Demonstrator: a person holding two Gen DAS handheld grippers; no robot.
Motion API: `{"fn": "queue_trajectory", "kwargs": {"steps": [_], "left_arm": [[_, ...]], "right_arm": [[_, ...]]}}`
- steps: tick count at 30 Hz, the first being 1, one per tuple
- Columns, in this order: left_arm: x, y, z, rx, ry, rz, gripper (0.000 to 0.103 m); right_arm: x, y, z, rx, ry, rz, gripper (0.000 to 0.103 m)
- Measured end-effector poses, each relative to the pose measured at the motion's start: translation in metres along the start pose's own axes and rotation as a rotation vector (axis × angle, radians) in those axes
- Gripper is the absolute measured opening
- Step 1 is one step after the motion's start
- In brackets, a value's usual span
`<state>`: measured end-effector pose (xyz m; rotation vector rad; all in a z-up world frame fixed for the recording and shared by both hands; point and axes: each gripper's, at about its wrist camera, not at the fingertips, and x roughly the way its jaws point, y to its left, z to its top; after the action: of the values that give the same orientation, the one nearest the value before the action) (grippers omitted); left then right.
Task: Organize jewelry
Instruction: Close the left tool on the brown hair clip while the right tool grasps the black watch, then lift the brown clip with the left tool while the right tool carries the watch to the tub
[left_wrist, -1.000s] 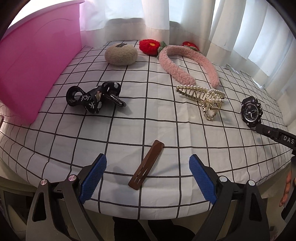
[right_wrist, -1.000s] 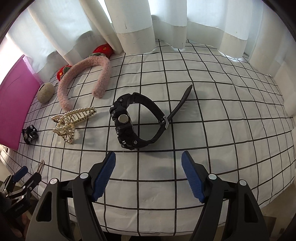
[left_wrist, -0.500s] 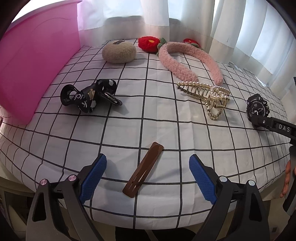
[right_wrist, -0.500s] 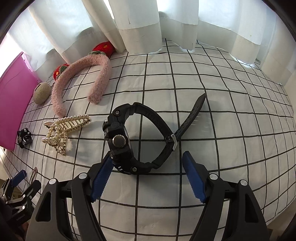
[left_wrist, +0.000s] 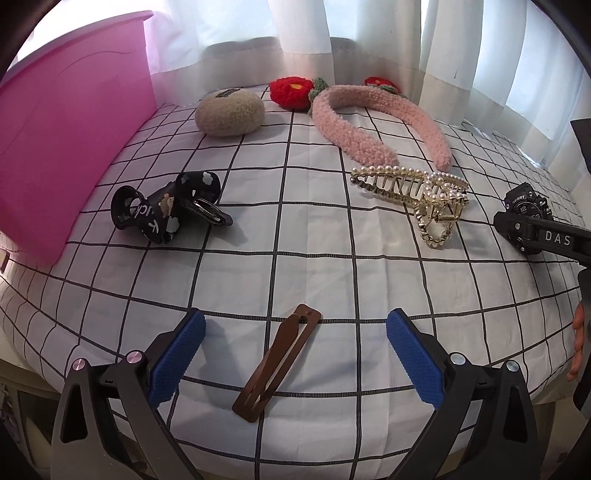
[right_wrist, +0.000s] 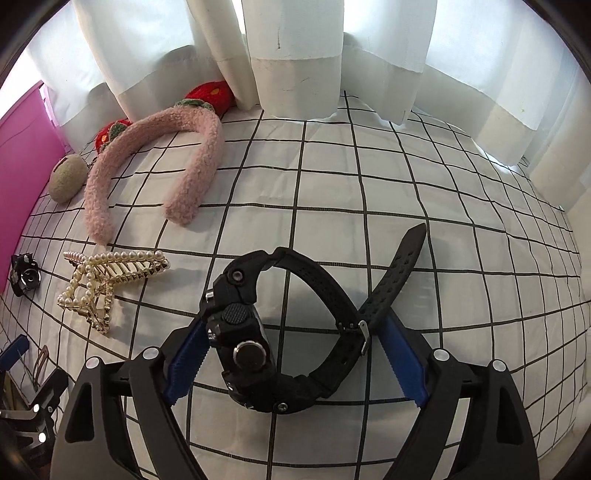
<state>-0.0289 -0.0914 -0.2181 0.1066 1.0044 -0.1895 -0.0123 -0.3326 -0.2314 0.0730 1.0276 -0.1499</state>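
A brown snap hair clip (left_wrist: 277, 360) lies on the checked cloth between the open blue pads of my left gripper (left_wrist: 294, 355). A black sport watch (right_wrist: 271, 339) lies buckled on the cloth, and my right gripper (right_wrist: 293, 360) is open with its pads on either side of the watch. The watch also shows at the right edge of the left wrist view (left_wrist: 526, 206), partly behind the right gripper's finger. A pearl claw clip (left_wrist: 419, 197) (right_wrist: 107, 282), a pink fuzzy headband (left_wrist: 373, 122) (right_wrist: 155, 162) and a black patterned claw clip (left_wrist: 166, 208) lie on the cloth.
A pink bin (left_wrist: 62, 140) stands at the left. A beige fuzzy pouch (left_wrist: 229, 112) and red crocheted flowers (left_wrist: 290, 90) sit at the back near the white curtains (right_wrist: 295, 55). The table's front edge is just below both grippers.
Both grippers have moved forward and lower. The hair clip now lies between the left pads, and the watch now lies between the right pads. Nothing on the cloth has moved.
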Motion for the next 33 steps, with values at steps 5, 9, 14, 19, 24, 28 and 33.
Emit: {"fn": "queue_trajectory", "kwargs": {"steps": [5,9,14,19,24,28,33], "left_arm": [[-0.001,-0.001,0.000,0.008,-0.009,-0.013,0.089],[-0.008,-0.009,-0.002,0.045,-0.025,-0.038,0.066],[-0.012,-0.013,0.001,0.071,-0.025,-0.075,0.014],[-0.016,-0.007,0.003,0.057,-0.037,-0.093,0.013],[-0.028,0.000,0.011,0.045,-0.075,-0.095,0.013],[-0.038,0.007,0.021,0.031,-0.100,-0.091,0.013],[-0.048,0.015,0.031,0.026,-0.129,-0.089,0.013]], "right_arm": [[0.001,-0.002,0.000,-0.002,-0.007,0.011,0.082],[-0.002,-0.003,-0.001,-0.006,-0.006,0.021,0.078],[-0.006,0.001,-0.003,-0.016,-0.011,0.028,0.075],[-0.012,0.002,-0.006,-0.003,-0.018,0.045,0.074],[-0.021,0.004,-0.006,-0.001,-0.030,0.055,0.074],[-0.030,0.009,-0.002,-0.005,-0.051,0.074,0.073],[-0.035,0.014,0.003,-0.005,-0.057,0.090,0.064]]}}
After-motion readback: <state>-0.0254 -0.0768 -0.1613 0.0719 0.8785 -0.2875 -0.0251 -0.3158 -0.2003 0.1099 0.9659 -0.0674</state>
